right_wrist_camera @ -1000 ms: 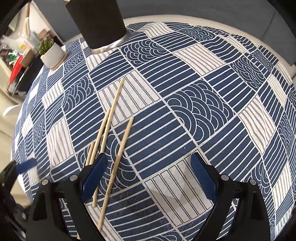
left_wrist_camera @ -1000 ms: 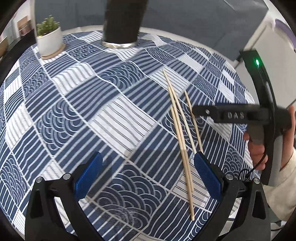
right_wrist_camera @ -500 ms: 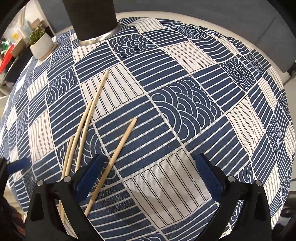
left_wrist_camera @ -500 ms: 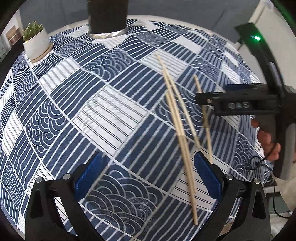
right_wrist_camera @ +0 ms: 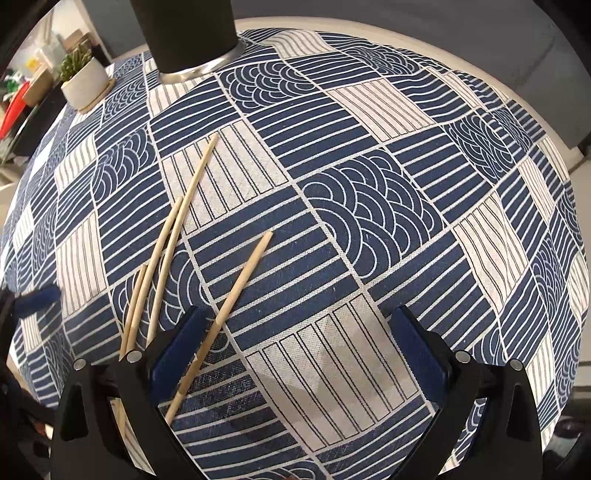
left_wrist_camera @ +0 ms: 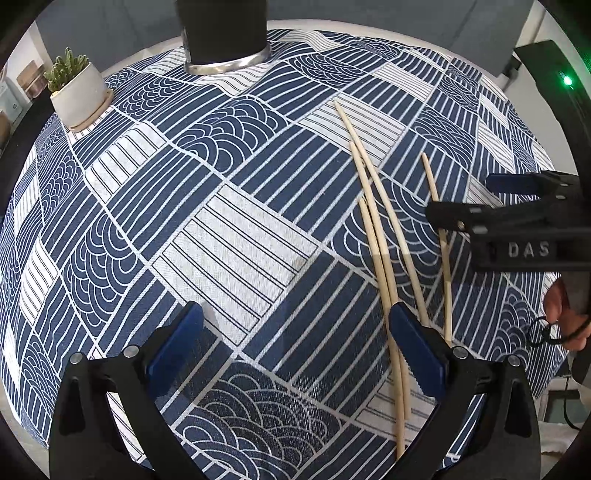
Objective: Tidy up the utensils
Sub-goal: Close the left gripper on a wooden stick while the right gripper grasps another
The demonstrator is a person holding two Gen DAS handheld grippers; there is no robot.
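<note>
Several wooden chopsticks [left_wrist_camera: 380, 236] lie on the blue patterned tablecloth [left_wrist_camera: 236, 236], right of centre in the left wrist view. One chopstick [left_wrist_camera: 439, 236] lies apart to their right, partly under the right gripper's body. In the right wrist view the bundle [right_wrist_camera: 166, 254] lies at left and the single chopstick [right_wrist_camera: 236, 295] runs down between the jaws beside the left finger. A black cylindrical holder with a steel base [left_wrist_camera: 225, 33] stands at the far edge; it also shows in the right wrist view [right_wrist_camera: 188, 37]. My left gripper [left_wrist_camera: 295, 339] is open and empty. My right gripper [right_wrist_camera: 291, 343] is open and empty.
A small potted succulent in a white pot [left_wrist_camera: 77, 92] stands on a coaster at the far left, also in the right wrist view [right_wrist_camera: 83, 83]. The round table's edge curves close behind the holder and at right. Clutter sits off the table at far left [right_wrist_camera: 18, 107].
My right gripper has moved forward and left, so the single chopstick now runs between its jaws. My left gripper has shifted closer to the chopstick bundle. Both stayed open.
</note>
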